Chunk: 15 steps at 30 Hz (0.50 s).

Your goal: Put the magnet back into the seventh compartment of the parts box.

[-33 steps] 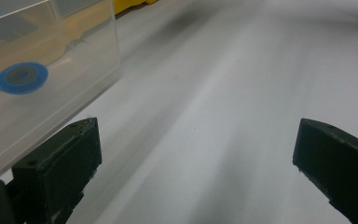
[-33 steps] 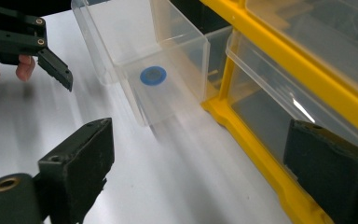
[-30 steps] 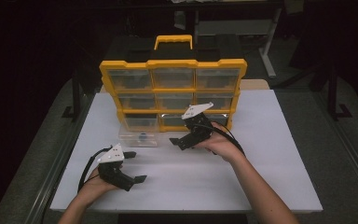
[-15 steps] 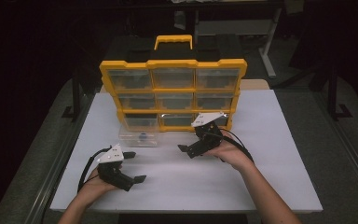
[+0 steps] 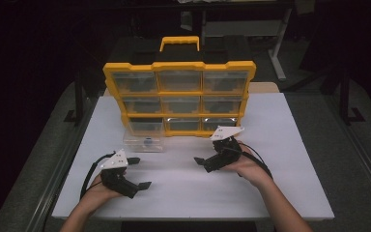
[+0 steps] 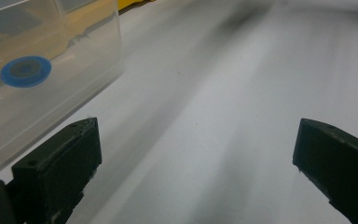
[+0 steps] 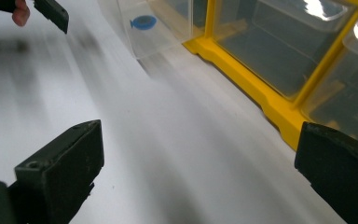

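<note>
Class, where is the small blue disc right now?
In the high view, the blue disc lies inside the clear drawer pulled out at the yellow organiser's lower left, just ahead of the left tongs.

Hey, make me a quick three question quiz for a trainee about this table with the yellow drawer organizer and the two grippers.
1. True or false: the left hand-held gripper is shut on the clear drawer.
2. Which drawer of the yellow organizer is pulled out onto the white table? A) top right B) bottom left C) middle centre
3. Fill in: the small round thing inside the clear drawer is coloured ____.

Key
1. False: its jaws stand wide apart over bare table, beside the drawer.
2. B
3. Blue

Bonus fact: the right hand-held gripper is open too.
</note>
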{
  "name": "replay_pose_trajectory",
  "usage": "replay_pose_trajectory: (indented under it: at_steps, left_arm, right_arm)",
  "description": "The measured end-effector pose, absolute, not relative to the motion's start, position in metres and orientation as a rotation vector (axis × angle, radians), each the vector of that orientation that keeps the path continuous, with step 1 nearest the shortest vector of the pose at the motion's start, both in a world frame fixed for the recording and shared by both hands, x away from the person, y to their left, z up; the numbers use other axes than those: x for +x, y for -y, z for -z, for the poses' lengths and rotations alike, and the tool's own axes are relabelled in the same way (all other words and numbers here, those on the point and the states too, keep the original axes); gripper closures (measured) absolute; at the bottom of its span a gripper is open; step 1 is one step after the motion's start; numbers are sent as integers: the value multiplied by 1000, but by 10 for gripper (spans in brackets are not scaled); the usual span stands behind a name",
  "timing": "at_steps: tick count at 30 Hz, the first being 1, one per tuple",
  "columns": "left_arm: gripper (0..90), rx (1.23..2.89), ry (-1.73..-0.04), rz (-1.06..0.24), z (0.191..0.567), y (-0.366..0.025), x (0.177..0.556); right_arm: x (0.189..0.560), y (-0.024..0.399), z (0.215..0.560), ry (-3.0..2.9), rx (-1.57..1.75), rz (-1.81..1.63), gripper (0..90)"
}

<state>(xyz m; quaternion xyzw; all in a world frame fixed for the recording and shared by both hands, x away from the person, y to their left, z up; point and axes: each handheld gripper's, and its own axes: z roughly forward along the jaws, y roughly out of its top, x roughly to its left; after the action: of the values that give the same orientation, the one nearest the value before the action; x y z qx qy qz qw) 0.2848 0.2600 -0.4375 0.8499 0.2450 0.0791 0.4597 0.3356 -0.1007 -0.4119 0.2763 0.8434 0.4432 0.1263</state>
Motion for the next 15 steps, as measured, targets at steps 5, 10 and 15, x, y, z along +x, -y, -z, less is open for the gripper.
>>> replay_pose_trajectory:
  at_steps: [5, 10, 15]
  left_arm:
    - [3, 2095, -598, -197, 437, -260, 284]
    - [3, 2093, -599, -199, 437, -260, 284]
    - [3, 2095, -597, -199, 436, -261, 284]
  right_arm:
    - [330, 107, 415, -2433, 839, -1309, 5]
    - [325, 115, 419, -2419, 858, -1307, 6]
    - [318, 123, 422, -2410, 879, -1324, 5]
